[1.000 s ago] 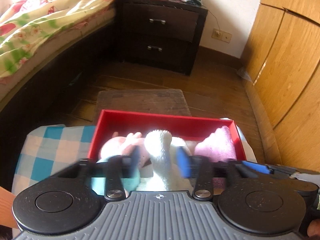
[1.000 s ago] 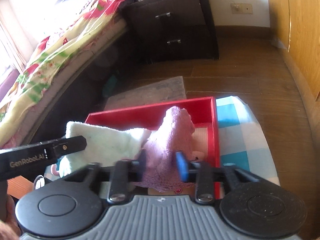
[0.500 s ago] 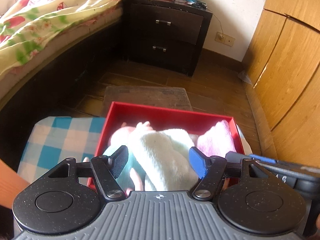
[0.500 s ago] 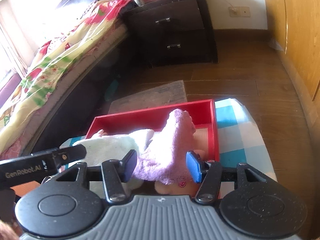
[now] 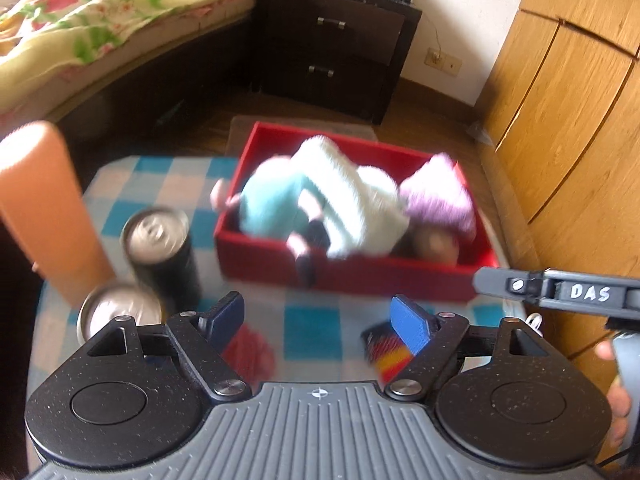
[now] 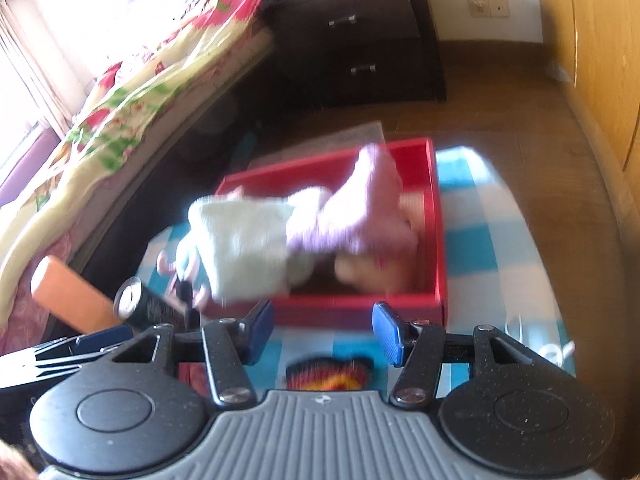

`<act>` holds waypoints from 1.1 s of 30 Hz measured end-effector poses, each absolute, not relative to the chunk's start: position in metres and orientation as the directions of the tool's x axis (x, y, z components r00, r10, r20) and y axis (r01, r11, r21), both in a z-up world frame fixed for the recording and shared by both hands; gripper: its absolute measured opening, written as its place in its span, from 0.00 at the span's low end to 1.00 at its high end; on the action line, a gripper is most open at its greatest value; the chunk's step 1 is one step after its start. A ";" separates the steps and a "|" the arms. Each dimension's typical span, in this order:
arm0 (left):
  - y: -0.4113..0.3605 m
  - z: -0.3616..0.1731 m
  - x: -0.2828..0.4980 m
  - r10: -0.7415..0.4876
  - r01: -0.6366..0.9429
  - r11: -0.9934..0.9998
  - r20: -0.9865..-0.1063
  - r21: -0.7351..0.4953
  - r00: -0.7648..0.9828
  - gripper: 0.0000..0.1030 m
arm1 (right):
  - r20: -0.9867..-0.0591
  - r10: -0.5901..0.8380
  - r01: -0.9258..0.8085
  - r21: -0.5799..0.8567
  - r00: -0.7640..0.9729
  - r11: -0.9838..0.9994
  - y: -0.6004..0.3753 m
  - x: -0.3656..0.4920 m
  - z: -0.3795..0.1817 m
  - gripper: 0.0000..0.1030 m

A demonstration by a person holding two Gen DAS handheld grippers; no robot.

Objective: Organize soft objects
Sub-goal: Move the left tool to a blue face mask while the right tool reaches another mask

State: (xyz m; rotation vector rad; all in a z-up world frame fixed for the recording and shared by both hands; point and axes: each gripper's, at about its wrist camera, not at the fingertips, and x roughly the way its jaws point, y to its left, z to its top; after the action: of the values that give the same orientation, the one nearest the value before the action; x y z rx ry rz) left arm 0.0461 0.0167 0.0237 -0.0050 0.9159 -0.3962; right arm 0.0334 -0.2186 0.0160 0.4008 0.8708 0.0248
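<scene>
Claws both spread and empty: my left gripper (image 5: 318, 320) and right gripper (image 6: 322, 332) hang short of the red box (image 5: 360, 274) at twelve o'clock. Inside lie a white towel (image 5: 360, 204), a pink towel (image 5: 438, 196) at two o'clock, and a blurred doll in teal (image 5: 268, 204). I judge the next pick is the striped cloth (image 6: 330, 372) at six o'clock, calling for a descent.

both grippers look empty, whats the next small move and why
Probably bring the right gripper down onto the dark striped soft item lying on the checked cloth just under its open fingers. The white towel and pink towel already sit in the red box, while this piece lies outside it. The left gripper is open too.
</scene>
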 end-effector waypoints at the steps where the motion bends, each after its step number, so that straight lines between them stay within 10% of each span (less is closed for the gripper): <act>1: 0.019 0.022 0.042 -0.330 0.335 0.928 -0.773 -0.162 0.542 0.76 | -0.742 0.184 0.140 0.351 0.645 0.926 -0.218 0.029 0.015 0.32; 33: 0.054 -0.042 0.014 -0.245 0.304 0.945 -0.881 -0.123 0.405 0.78 | -0.795 0.136 0.262 0.349 0.591 0.900 -0.256 -0.034 -0.011 0.33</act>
State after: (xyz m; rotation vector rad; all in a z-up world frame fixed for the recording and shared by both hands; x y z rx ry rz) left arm 0.0136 0.0539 -0.0422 0.0598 1.1011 -0.3468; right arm -0.0336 -0.2560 -0.0113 0.4625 0.9445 -0.0759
